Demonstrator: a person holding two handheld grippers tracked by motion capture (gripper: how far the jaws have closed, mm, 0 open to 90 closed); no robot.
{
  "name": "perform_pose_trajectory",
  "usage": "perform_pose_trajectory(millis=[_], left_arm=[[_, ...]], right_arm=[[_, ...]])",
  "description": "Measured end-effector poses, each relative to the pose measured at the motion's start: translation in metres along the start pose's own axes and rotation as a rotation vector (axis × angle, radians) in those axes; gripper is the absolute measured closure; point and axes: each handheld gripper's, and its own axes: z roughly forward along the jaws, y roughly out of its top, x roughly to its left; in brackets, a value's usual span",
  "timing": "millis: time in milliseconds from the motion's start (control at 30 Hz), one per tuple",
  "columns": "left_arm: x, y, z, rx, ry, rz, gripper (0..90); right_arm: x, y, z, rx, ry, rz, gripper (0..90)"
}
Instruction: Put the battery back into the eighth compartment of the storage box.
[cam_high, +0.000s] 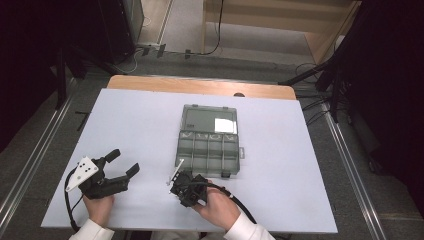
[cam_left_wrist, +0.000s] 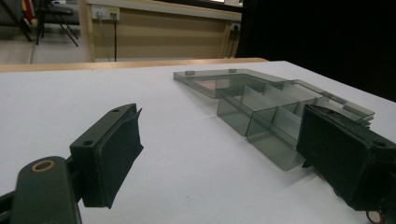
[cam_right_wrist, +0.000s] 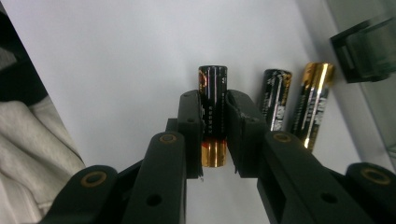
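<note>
— Holding what, exactly, in that right gripper?

— A battery, the leftmost of three lying side by side on the white table, just off the near corner of the open organiser box. My jaws are clamped on its sides around the middle of its length, with the gold end toward me and the dark end poking out past the pads.

— How will it handle?

— I judge it small, dense and rigid, so nothing to crush. The sleeve is glossy and the body is round, so it could roll or slide out between flat pads. Gripping across the middle, as I have it, seems the safest hold; taking it near an end might let it pivot.

— And its neighbours?

— A second dark battery and a gold-sleeved one lie just beside it, close together, so I should lift straight away from the table to avoid knocking them.

— Any writing?

— There is pale lettering running along each sleeve, but it is too blurred for me to read a brand.

— Your left gripper?

— Resting on the table well to the left, jaws standing wide apart with nothing between them.
</note>
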Motion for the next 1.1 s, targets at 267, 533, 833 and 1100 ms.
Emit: perform_pose_trajectory(millis=[267, 533, 833, 1100], left_arm=[[-0.001, -0.001, 0.001, -0.001, -0.001, -0.01, 13.2], [0.0, -0.001, 0.001, 0.0, 0.0, -0.011, 13.3], [0.0, -0.001, 0.003, -0.003, -0.004, -0.023, 13.2], [0.001, -0.001, 0.003, -0.004, -0.003, -0.03, 13.2]], right_arm=[[-0.009, -0.004, -0.018, -0.122, 0.003, 0.093, 77.9], [-0.023, -0.01, -0.024, -0.215, -0.008, 0.143, 77.9], [-0.04, -0.026, -0.035, -0.339, 0.007, 0.255, 77.9], [-0.049, -0.039, -0.036, -0.405, 0.005, 0.34, 77.9]])
